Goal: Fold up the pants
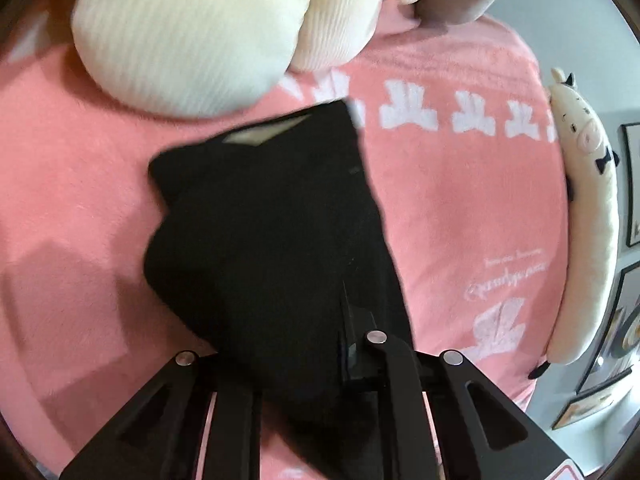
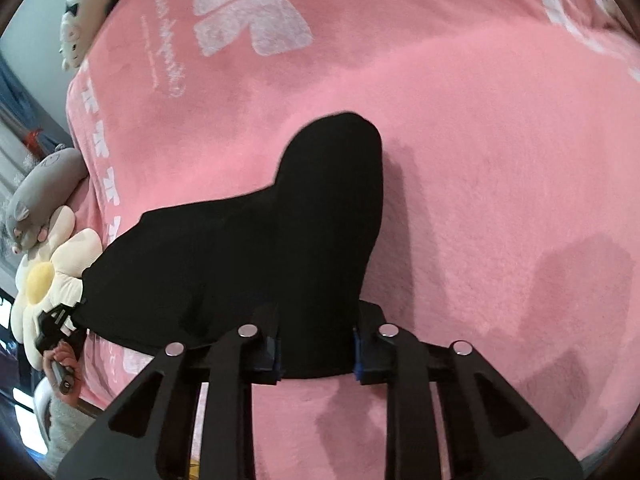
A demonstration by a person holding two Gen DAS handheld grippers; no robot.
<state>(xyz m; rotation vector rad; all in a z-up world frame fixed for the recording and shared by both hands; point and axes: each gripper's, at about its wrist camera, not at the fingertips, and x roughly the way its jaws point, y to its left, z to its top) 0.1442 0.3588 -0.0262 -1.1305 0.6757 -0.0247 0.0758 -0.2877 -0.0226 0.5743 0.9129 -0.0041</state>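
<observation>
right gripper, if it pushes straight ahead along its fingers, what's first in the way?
The black pants it is already clamped on: the bunched cloth fills the line ahead of the right gripper. Beyond that lies only pink blanket, though depth is unclear.

You are in a home bedroom: a bed under a pink blanket [image 1: 460, 208], plush toys such as a flower cushion [image 2: 44, 280], framed pictures [image 1: 632, 184] on the wall.

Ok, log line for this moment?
left gripper: shut on pants | right gripper: shut on pants | pants bunched on pink blanket | fold unfinished
</observation>
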